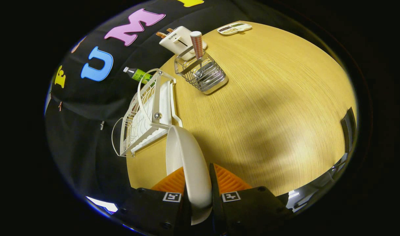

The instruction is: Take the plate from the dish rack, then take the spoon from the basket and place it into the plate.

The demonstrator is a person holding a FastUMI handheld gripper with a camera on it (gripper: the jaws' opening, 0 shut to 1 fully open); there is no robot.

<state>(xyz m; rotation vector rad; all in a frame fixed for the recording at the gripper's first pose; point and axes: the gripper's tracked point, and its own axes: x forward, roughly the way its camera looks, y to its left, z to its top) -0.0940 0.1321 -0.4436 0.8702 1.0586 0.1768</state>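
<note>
We see the plate (190, 164) — a smooth, glossy white dish with a rounded rim — held on edge, pinched between the two fingers of the hand-held gripper (196, 183), whose ribbed pads press on both its faces. It hangs above the pale wood-grain worktop (278, 108), just this side of the dish rack (147, 113), a white wire frame over a white tray. Beyond the rack stands the basket (201, 73) (shiny metal wire, boxy), with the spoon (197, 44) upright in it — only its checked, rod-like handle shows clearly. Behind the basket sits a cream-coloured block-shaped holder (177, 41); a green tube (137, 74) lies behind the rack.
</note>
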